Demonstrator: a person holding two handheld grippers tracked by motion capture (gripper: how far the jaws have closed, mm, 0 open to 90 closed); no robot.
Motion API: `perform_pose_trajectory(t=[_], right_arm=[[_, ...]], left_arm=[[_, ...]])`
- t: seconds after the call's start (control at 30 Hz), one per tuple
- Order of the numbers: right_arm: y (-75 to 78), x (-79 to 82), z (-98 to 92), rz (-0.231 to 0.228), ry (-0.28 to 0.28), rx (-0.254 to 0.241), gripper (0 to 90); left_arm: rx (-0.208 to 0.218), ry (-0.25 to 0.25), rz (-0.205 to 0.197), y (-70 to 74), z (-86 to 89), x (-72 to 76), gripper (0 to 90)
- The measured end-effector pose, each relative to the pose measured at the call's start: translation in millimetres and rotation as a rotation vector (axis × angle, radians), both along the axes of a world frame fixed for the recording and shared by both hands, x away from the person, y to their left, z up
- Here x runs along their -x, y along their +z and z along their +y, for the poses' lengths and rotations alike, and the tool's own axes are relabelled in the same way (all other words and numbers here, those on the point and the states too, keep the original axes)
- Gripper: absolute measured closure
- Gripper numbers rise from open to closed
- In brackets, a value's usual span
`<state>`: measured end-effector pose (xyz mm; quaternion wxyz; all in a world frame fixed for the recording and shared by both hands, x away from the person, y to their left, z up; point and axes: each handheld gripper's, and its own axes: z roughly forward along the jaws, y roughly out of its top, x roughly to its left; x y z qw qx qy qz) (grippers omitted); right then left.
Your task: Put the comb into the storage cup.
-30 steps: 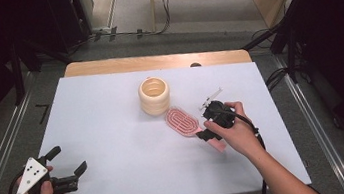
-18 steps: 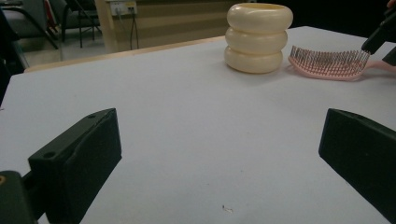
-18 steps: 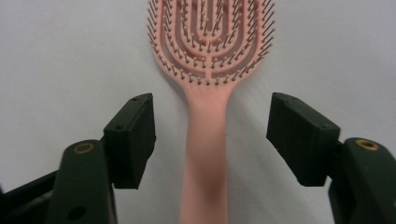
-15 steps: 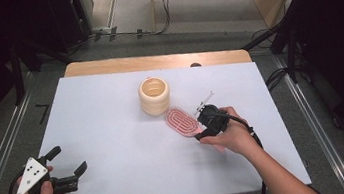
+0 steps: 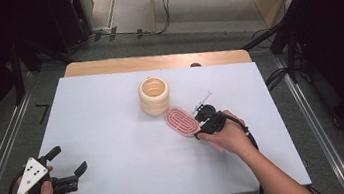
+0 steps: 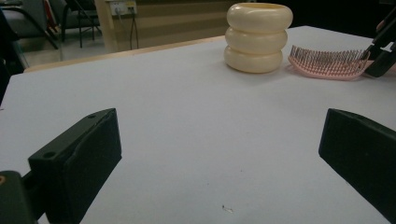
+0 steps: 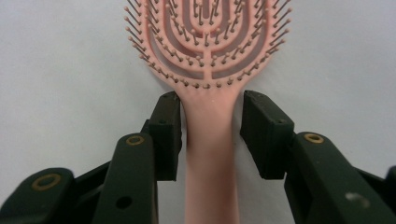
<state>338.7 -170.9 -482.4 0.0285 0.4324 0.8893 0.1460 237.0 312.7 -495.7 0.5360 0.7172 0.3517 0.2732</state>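
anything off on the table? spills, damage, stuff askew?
Nothing stands out. The pink hairbrush lies flat, bristles up, intact, beside the upright cream ringed holder. The right gripper straddles its handle, jaws just closing, a thin gap on each side. The left gripper is open over bare tabletop.

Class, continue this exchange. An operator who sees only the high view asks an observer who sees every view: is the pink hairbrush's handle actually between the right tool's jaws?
Observer: Yes. In the right gripper view the handle of the hairbrush lies between the jaws of the right tool. They have just been closing, and a narrow gap shows beside the right-hand pad.
Operator: Which way do the bristles face?
Observer: Up. The left gripper view shows them side on, standing off the brush.
Operator: And the cream holder's shape?
Observer: The cream holder looks like three stacked rings, seen past the wide-open jaws of the left tool.
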Motion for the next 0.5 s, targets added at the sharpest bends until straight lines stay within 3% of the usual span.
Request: perform_pose_trajectory(t=[0.17, 0.27, 0.5], right_arm=[[-1.5, 3.1, 2.4, -0.028, -0.001, 0.015, 58.7], [-1.9, 4.0, 2.4, -0.044, -0.003, 0.024, 64.5], [-3.4, 4.9, -4.9, -0.057, -0.002, -0.022, 67.4]], left_arm=[[-0.004, -0.002, -0.001, -0.1, -0.2, -0.2, 0.0], [-0.006, -0.002, 0.0, -0.1, -0.3, -0.1, 0.0], [-0.008, -0.002, 0.0, -0.1, -0.1, -0.2, 0.0]])
